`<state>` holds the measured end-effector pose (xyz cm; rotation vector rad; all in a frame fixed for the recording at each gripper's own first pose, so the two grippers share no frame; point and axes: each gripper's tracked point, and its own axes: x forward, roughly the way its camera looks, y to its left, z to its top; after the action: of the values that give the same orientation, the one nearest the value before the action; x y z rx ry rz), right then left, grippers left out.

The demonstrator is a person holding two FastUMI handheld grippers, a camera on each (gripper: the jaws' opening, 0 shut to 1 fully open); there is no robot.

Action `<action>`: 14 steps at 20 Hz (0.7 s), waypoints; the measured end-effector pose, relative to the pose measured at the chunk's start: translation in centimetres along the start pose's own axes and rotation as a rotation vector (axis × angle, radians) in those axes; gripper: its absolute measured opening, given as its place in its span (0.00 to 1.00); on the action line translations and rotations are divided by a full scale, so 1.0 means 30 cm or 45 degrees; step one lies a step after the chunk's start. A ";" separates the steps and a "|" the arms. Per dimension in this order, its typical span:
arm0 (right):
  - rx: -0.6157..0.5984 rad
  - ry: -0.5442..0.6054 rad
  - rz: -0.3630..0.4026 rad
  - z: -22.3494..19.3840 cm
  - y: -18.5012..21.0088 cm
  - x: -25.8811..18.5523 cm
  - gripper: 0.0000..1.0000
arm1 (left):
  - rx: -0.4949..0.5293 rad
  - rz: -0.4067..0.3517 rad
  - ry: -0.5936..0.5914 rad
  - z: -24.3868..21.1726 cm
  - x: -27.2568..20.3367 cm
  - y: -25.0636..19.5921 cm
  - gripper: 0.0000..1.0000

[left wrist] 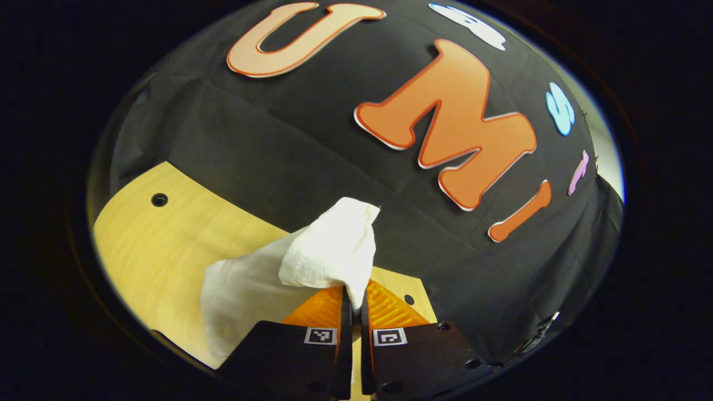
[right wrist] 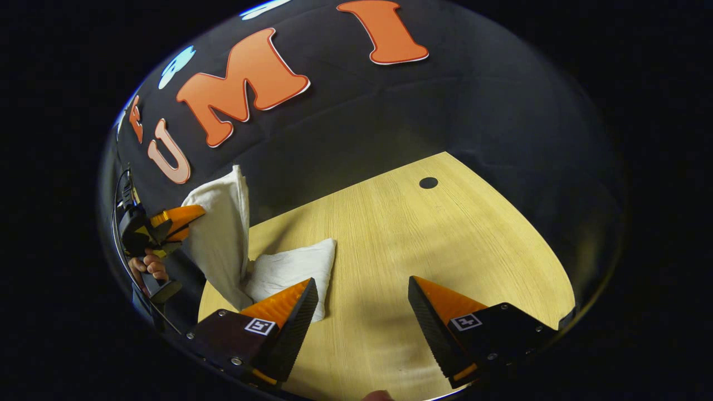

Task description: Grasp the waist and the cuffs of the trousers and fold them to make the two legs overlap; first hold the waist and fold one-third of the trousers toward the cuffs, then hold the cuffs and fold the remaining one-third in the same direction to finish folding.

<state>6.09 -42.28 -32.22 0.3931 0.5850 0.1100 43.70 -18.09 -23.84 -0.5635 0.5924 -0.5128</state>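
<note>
The white trousers (left wrist: 328, 250) are bunched and lifted off the wooden table (left wrist: 167, 239). In the left gripper view, my left gripper (left wrist: 355, 294) is shut on a fold of the cloth, which rises above the fingertips and drapes down to the left. In the right gripper view, the trousers (right wrist: 220, 234) hang from the left gripper (right wrist: 186, 220) at the far left, with a lower part (right wrist: 292, 267) lying on the table (right wrist: 423, 250). My right gripper (right wrist: 362, 289) stands open above the table, and its left finger (right wrist: 289, 306) is just beside the lying cloth.
A hand (right wrist: 147, 266) holds the left gripper's handle at the table's left edge. The tabletop has a small round hole (right wrist: 428, 182) near its far edge and another hole (left wrist: 159, 199) in the left gripper view. Black cloth wall stands behind the table.
</note>
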 end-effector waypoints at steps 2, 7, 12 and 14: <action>-0.001 0.002 0.009 0.001 -0.016 0.002 0.98 | 0.067 -0.013 0.074 -0.115 0.025 -0.047 0.10; -0.018 -0.007 0.035 0.010 -0.028 0.011 0.98 | 0.376 -0.101 0.374 -0.422 -0.007 -0.137 0.37; -0.065 -0.070 0.062 0.051 0.017 -0.005 0.98 | 0.638 -0.101 0.314 -0.376 -0.129 -0.184 0.88; -0.123 -0.130 0.064 0.094 0.053 -0.023 0.98 | 0.679 -0.060 0.228 -0.298 -0.197 -0.174 0.93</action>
<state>7.10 -41.88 -29.09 0.3179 0.4669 0.1650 32.31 -21.44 -24.58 -0.0247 0.5831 -0.7394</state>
